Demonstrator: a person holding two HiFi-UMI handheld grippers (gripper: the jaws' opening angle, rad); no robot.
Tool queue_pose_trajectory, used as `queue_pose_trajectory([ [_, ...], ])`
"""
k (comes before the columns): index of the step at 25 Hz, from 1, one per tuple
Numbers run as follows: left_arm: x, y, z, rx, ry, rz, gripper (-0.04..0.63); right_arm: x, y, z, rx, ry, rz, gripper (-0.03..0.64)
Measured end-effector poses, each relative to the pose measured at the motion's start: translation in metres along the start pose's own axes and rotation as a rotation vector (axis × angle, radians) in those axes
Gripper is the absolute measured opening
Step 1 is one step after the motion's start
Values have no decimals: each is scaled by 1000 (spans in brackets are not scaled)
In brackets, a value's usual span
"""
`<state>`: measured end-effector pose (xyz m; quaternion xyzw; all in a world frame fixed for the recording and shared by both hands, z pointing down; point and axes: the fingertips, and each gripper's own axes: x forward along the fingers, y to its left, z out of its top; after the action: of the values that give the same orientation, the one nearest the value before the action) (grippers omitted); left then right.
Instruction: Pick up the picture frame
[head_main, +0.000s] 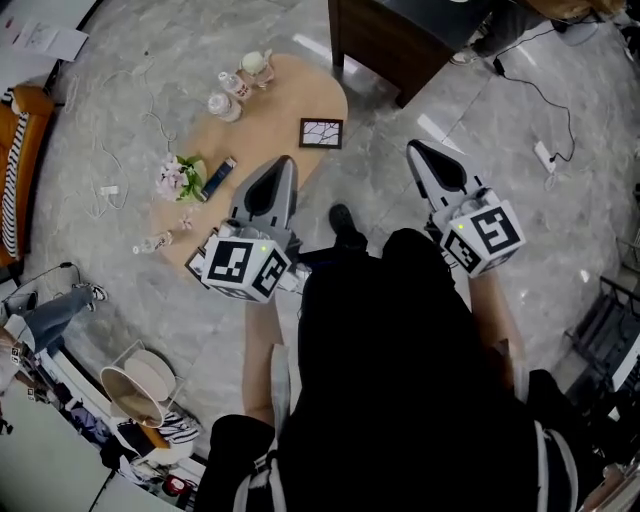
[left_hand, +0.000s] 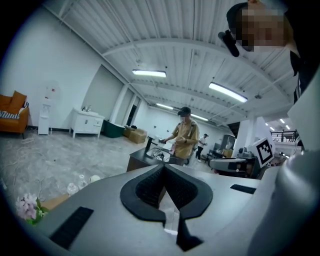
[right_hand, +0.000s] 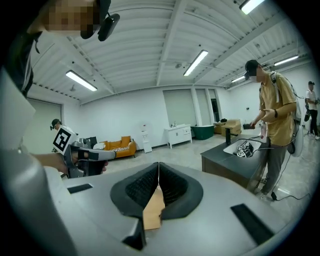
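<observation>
The picture frame (head_main: 320, 132), dark-edged with a white picture of branching lines, lies flat near the right edge of the oval wooden table (head_main: 290, 90). My left gripper (head_main: 287, 160) is over the table's near edge, just short of the frame and slightly to its left; its jaws are together with nothing between them (left_hand: 163, 166). My right gripper (head_main: 411, 146) is off to the frame's right, over the grey floor, and is also shut and empty (right_hand: 158, 164). Neither gripper touches the frame, which shows in neither gripper view.
On the table are two water bottles (head_main: 222, 103), a pale flask (head_main: 256, 64), pink flowers (head_main: 178, 178) and a dark slim box (head_main: 218, 177). A dark desk (head_main: 400, 40) stands beyond the table. A person in a yellow shirt (right_hand: 274, 125) stands by it. A cable and power strip (head_main: 545, 155) lie on the floor at right.
</observation>
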<state>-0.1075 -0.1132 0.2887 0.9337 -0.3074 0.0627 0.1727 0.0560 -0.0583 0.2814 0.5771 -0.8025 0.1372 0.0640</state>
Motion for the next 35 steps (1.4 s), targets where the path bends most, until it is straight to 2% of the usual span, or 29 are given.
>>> queue_pose_trajectory([
  [6,18,16,-9,-28,28,-11,12,33,-6,-18,15,66,20,14],
  [13,38,25,-19,-59,57,35,12,65,-23,-27,24,110,101,14],
  [23,71,22,4,-78,3,227,12,113,-66,-23,-6,169,305,14],
  [29,88,18,-2,-103,12,376,12,140,-87,-59,-2,277,457,14],
  [35,91,18,-22,-165,5,497,12,159,-84,-116,64,410,601,15],
])
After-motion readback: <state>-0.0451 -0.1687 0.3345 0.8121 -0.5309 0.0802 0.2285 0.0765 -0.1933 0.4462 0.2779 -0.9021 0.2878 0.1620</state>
